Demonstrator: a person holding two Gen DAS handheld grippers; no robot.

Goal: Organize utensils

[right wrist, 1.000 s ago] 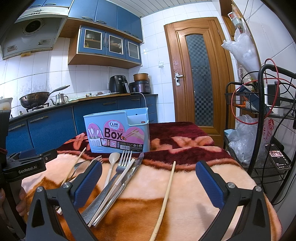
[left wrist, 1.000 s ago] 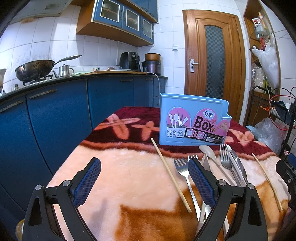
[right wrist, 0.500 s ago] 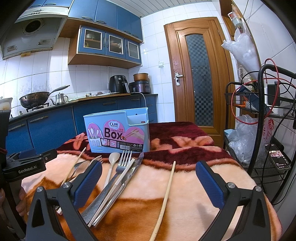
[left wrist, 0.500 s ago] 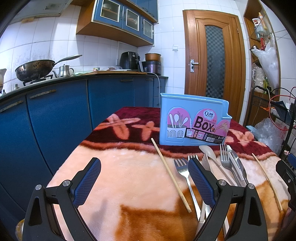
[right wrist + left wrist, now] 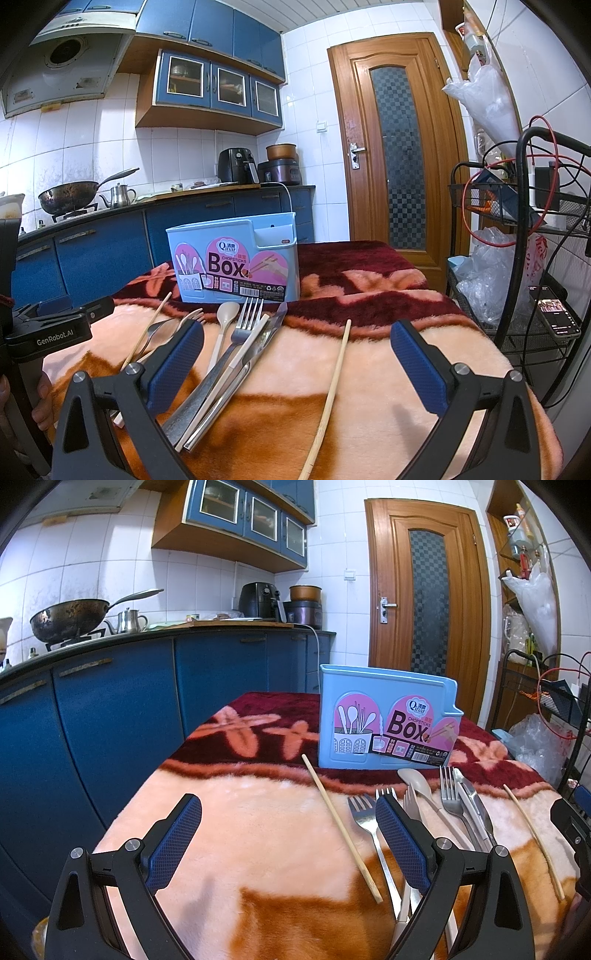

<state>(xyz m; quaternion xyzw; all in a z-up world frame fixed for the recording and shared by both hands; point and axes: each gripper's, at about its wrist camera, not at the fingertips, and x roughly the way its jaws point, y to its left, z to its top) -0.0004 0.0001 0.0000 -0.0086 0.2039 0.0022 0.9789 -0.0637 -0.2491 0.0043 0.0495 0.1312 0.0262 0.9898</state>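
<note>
Nothing has changed over the last second: both views match the earlier frames, so you're still parked at the start and no utensil has moved. Your left gripper (image 5: 288, 834) is spread wide and empty, hovering low over the blanket (image 5: 258, 830); its right finger (image 5: 400, 843) sits in front of the forks (image 5: 364, 812), but I can't tell if it touches them. Your right gripper (image 5: 295, 363) is also wide apart and empty, with the main bundle between its fingers in view. The box (image 5: 236, 264) stands upright at the far side of the table, on the dark red band of the blanket, its inside hidden from both cameras. All the cutlery lies flat in front of it: a spoon (image 5: 225, 317), a big fork (image 5: 245, 323), a knife (image 5: 267, 334), a pale-handled piece lying across them, and smaller forks off to the left. One chopstick (image 5: 341, 829) lies left of the pile and the other chopstick (image 5: 332, 391) lies right of it, well apart from each other. My read: task is at zero, the grab isn't begun. The right chopstick is isolated and looks like the easiest first pick for your right side. The middle bundle overlaps, so closing there likely drags a neighbour. The plush pile may also let thin pieces sink, so you'd need to go low.
</note>
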